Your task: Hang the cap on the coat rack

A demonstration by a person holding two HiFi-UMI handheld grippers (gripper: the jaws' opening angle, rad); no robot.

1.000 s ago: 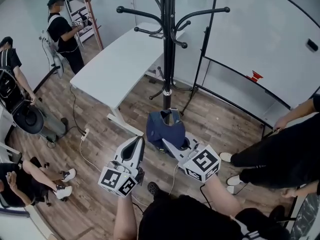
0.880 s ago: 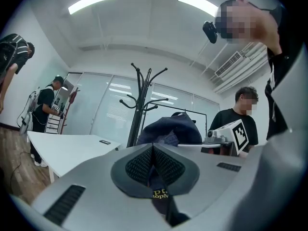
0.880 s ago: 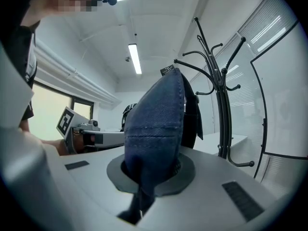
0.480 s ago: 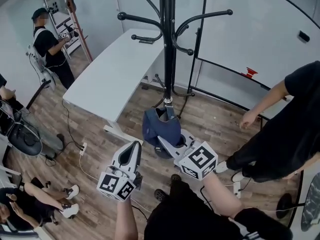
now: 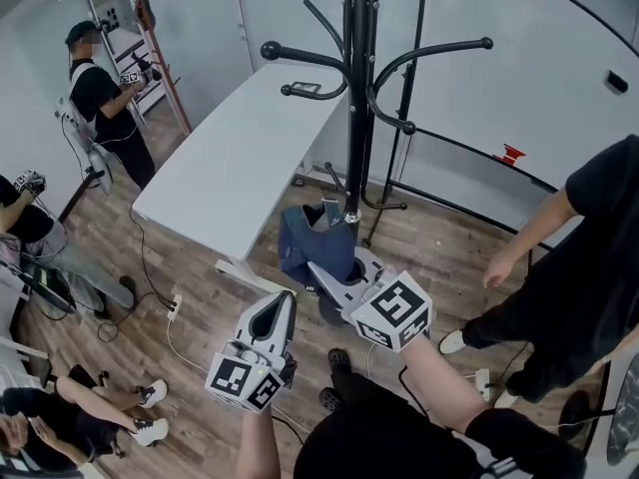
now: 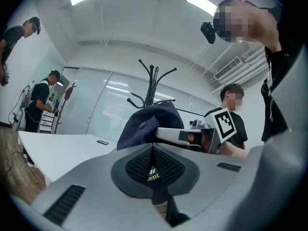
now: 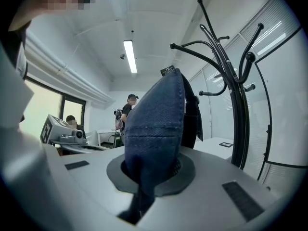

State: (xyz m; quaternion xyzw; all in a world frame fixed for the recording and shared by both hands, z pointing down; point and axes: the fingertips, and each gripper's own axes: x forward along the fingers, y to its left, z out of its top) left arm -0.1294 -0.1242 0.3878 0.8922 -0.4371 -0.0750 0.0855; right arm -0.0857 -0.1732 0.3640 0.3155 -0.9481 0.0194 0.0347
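A dark blue denim cap (image 5: pixel 308 249) hangs from my right gripper (image 5: pixel 324 273), which is shut on its fabric; in the right gripper view the cap (image 7: pixel 159 124) rises out of the closed jaws (image 7: pixel 148 177). The black coat rack (image 5: pixel 359 98) stands just behind the cap, its curved hooks above it and the pole (image 7: pixel 237 105) to the right. My left gripper (image 5: pixel 284 305) is lower left of the cap, apart from it, shut with nothing between its pads (image 6: pixel 144 165). From the left gripper view the cap (image 6: pixel 144 124) and the right gripper (image 6: pixel 192 136) are ahead.
A long white table (image 5: pixel 240 158) stands left of the rack. A whiteboard on a black stand (image 5: pixel 529 78) is behind and to the right. A person in black (image 5: pixel 584 238) stands close at the right. Other people are at the left. Cables lie on the wood floor (image 5: pixel 200 297).
The right gripper and the cap have moved a little up and to the right, closer to the rack's pole. The left gripper followed. The person at the right has risen to standing.
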